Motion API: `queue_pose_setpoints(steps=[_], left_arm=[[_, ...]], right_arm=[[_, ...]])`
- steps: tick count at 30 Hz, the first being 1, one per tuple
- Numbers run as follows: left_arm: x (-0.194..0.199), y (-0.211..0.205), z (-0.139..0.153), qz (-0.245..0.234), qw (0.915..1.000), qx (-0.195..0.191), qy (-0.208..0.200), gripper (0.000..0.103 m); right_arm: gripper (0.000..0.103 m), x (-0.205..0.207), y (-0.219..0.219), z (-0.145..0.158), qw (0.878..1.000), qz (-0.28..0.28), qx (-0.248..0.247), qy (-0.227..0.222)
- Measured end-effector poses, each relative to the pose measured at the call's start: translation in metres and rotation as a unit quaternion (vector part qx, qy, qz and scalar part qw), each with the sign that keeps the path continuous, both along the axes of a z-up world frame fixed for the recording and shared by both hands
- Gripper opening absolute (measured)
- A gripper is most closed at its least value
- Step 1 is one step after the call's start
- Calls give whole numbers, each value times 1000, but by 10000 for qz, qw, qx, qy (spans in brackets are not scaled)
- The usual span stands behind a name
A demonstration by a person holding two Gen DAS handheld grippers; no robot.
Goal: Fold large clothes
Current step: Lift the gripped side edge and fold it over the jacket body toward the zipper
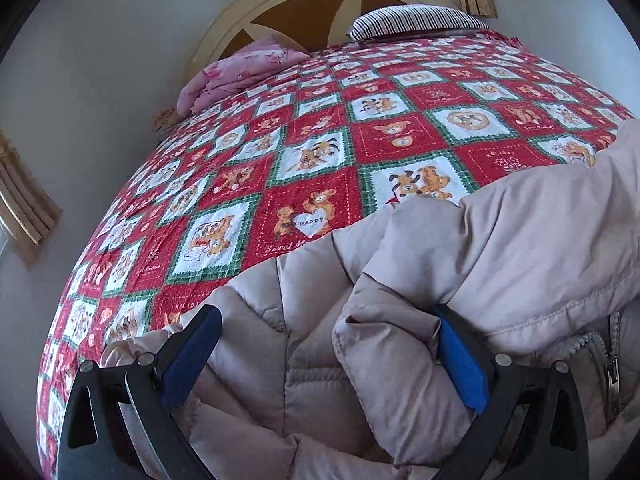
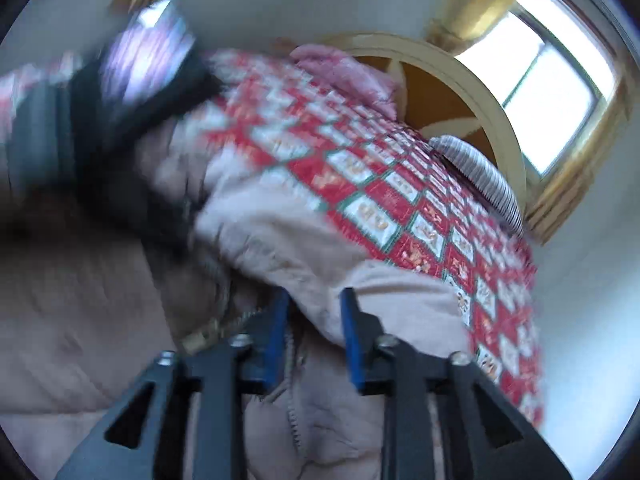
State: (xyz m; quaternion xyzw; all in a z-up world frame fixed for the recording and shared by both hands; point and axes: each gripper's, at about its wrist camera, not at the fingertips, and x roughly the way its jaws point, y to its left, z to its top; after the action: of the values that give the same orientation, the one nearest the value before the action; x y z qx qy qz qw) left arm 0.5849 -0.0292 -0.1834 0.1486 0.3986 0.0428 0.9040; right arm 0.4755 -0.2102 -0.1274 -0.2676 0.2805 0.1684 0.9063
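Observation:
A large beige quilted puffer jacket [image 1: 400,320] lies on the red teddy-bear patterned bedspread [image 1: 280,168]. My left gripper [image 1: 326,322] is open, its blue-padded fingers [image 1: 192,356] wide apart over the quilted body, with a puffy fold between them. In the blurred right wrist view, my right gripper [image 2: 314,312] is shut on a thick fold of the jacket [image 2: 304,248] beside its zipper [image 2: 200,338]. The left gripper's dark body [image 2: 120,120] shows at upper left there.
A pink folded blanket [image 1: 240,72] and a striped pillow [image 1: 412,20] lie at the head of the bed by the curved wooden headboard [image 1: 304,4]. Windows with gold curtains [image 2: 552,92] are behind it. The bed edge drops off at the left.

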Motion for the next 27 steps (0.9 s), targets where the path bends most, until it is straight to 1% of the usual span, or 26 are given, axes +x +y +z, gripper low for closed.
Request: queue_pose_setpoints(steps=[1,2,3,5,6,7,8,9,10,11,13,14,15,16,17,18,19,20,21,22,23,25,27], left_arm=[[2,0,1,2,10000,11,-16,102],[2,-1,1,2,10000,22,-30,102],[3,0,1,1,10000,24,-40,102],[3,1,2,0,10000,-14,-42,102],[1,3,5,5,10000,-63,-58,102],[-1,6,10,37,9998,-152,-103,102],[-6,10,20,57,9992,-353,-157,102],[-12,13,36,16,9976,-606,-333,102],[-19,14,53,0,9950,-783,-612,102],[-25,12,68,-31,9919,-929,-861,102],[-32,2,96,-289,9833,-1361,-1174,102],[-31,-7,107,-541,9772,-1696,-1161,102],[-27,-16,112,-730,9734,-1890,-1073,102],[-21,-26,112,-860,9718,-1973,-960,102],[-12,-39,104,-916,9751,-1852,-802,102],[-5,-46,94,-873,9801,-1640,-706,102],[8,-54,75,-675,9887,-1218,-556,102],[15,-56,61,-544,9926,-1003,-422,102],[24,-53,42,-362,9955,-862,-166,102],[30,-48,25,-244,9955,-910,122,102],[36,-40,10,-137,9927,-1128,401,102],[38,-31,4,-49,9888,-1421,449,102],[38,-34,-1,-51,9898,-1346,469,102]], right_arm=[[35,5,-7,12,9993,-163,340,23],[35,17,-19,29,9948,-485,893,98],[36,26,-28,38,9879,-760,1345,154],[40,48,-44,43,9712,-1337,1959,208],[41,62,-51,36,9628,-1701,2074,324],[41,74,-52,24,9586,-1931,2020,547],[40,83,-51,10,9571,-2035,1914,765],[37,87,-49,-8,9568,-2126,1751,938],[36,87,-46,-28,9584,-2179,1494,1081],[36,84,-45,-39,9599,-2170,1363,1138],[36,77,-49,-48,9629,-2100,1358,1009],[36,75,-52,-49,9625,-2074,1446,982],[36,73,-56,-48,9616,-2072,1506,985],[36,74,-58,-48,9612,-2069,1531,995],[36,75,-58,-49,9615,-2066,1519,986],[36,75,-57,-50,9623,-2063,1492,958],[36,71,-55,-51,9630,-2057,1472,934],[36,71,-55,-52,9635,-2031,1484,921],[36,70,-55,-52,9630,-2025,1520,923],[36,69,-59,-53,9614,-2020,1618,939],[36,69,-62,-53,9596,-2007,1718,965],[36,69,-66,-55,9555,-2003,1906,1030],[36,70,-69,-56,9531,-1993,2009,1074]])
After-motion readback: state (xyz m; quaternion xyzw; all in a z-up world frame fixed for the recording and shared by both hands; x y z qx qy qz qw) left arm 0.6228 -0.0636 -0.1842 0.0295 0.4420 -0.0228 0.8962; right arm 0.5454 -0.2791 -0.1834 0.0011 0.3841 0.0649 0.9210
